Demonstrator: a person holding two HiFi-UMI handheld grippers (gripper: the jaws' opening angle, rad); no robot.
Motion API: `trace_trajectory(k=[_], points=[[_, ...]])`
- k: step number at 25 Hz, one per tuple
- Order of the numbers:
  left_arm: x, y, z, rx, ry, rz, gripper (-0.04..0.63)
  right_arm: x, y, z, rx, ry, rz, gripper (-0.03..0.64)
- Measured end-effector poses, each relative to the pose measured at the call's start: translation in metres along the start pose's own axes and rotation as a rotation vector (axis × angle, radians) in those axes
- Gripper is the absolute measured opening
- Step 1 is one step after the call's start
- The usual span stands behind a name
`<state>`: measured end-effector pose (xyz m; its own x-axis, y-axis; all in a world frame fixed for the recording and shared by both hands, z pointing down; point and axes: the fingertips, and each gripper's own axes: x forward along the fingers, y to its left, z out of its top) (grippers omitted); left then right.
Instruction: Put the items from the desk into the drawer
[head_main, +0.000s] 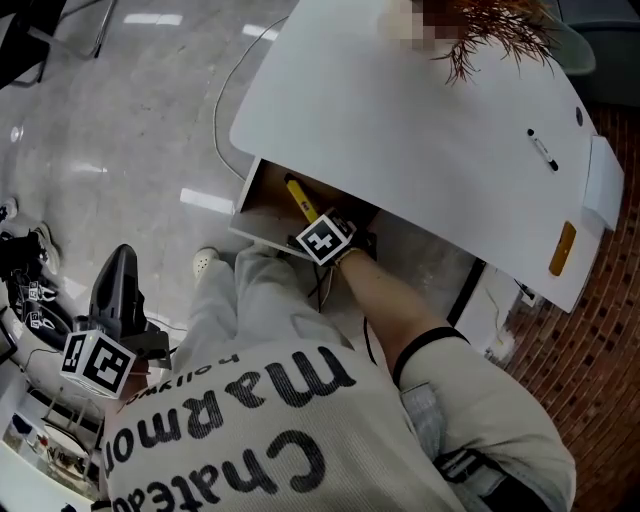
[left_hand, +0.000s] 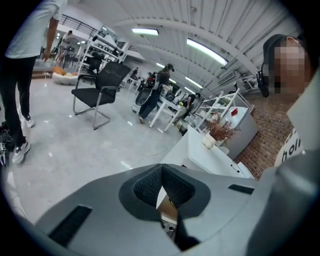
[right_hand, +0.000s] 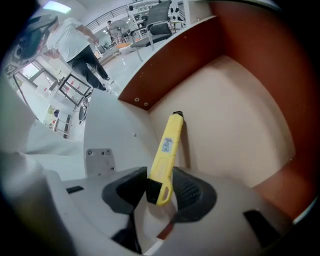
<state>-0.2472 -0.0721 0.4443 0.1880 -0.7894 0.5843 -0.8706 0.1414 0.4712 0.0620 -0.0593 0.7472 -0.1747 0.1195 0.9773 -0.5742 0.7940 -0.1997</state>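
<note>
Right gripper view, yellow knife (right_hand: 167, 155) in fingers (right_hand: 192, 192), tip near drawer (right_hand: 235, 125) corner

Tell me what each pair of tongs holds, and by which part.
The right tongs grip the yellow utility knife by its rear end, near the hole. The left tongs are shut, empty.

The right arm (head_main: 405, 310) stretched steeply downward, the right gripper (right_hand: 159, 192) clamped on a yellow cutter (right_hand: 169, 142); the left gripper (left_hand: 161, 186) hung at the person's side, jaws pressed together, empty
</note>
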Motion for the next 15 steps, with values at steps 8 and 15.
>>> trace_trajectory(k=[8, 15], points=[[0.009, -0.002, -0.014, 0.008, 0.044, 0.006, 0.000, 0.019, -0.011, -0.014, 0.001, 0.056, 0.001, 0.167], [0.010, 0.006, -0.019, 0.019, 0.067, 0.024, 0.000, 0.039, -0.024, -0.016, 0.091, 0.108, -0.050, 0.169]])
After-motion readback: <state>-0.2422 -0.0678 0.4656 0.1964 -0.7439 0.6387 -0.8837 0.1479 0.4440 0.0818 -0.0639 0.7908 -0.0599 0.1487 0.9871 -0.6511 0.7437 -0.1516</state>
